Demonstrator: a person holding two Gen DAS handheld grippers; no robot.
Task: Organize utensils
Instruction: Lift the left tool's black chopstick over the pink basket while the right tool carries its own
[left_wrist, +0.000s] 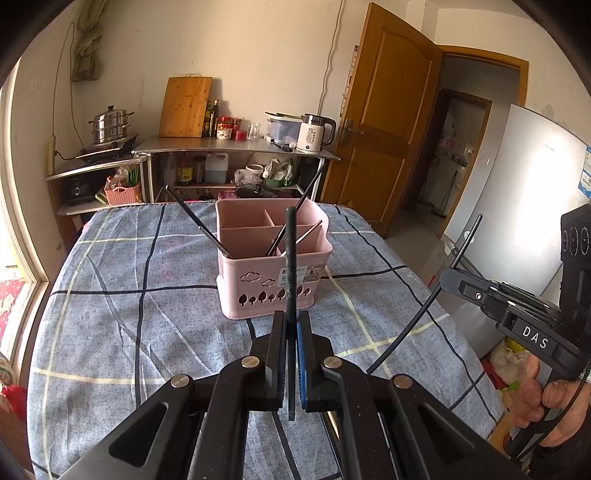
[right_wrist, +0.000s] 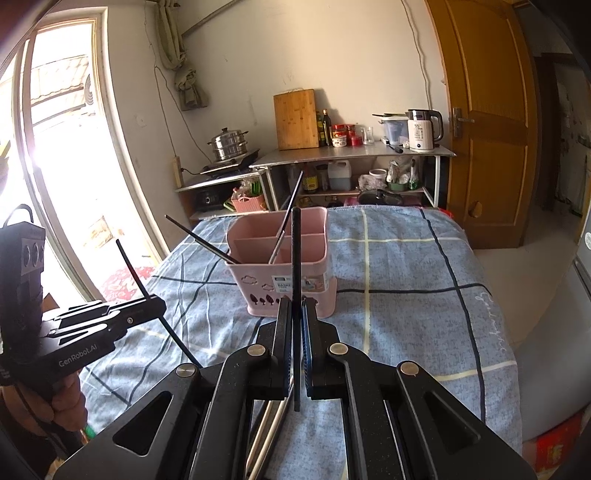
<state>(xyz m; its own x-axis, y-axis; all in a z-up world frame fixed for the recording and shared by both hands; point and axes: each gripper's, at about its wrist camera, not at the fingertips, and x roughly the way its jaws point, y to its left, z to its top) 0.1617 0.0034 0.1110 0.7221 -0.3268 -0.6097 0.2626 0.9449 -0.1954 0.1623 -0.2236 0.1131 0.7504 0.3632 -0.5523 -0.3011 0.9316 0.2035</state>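
- Left wrist view: my left gripper (left_wrist: 291, 325) clamps 1 black chopstick (left_wrist: 290, 258); the pink caddy (left_wrist: 273, 258) stands mid-table (left_wrist: 110, 295), toward the far edge.
- Right wrist view: my right gripper (right_wrist: 296, 314) pinches another chopstick (right_wrist: 296, 254) before the caddy (right_wrist: 284, 258).

A pink plastic utensil caddy (left_wrist: 273, 266) with cloud and tree cutouts stands upright near the middle of the table, divided into compartments. Several dark chopsticks (left_wrist: 195, 221) and a metal utensil lean in its near compartments, tips splayed left and right. Two more dark chopsticks (left_wrist: 290, 295) (right_wrist: 296, 295) stand near-vertical on the near side, each clamped between gripper fingers.
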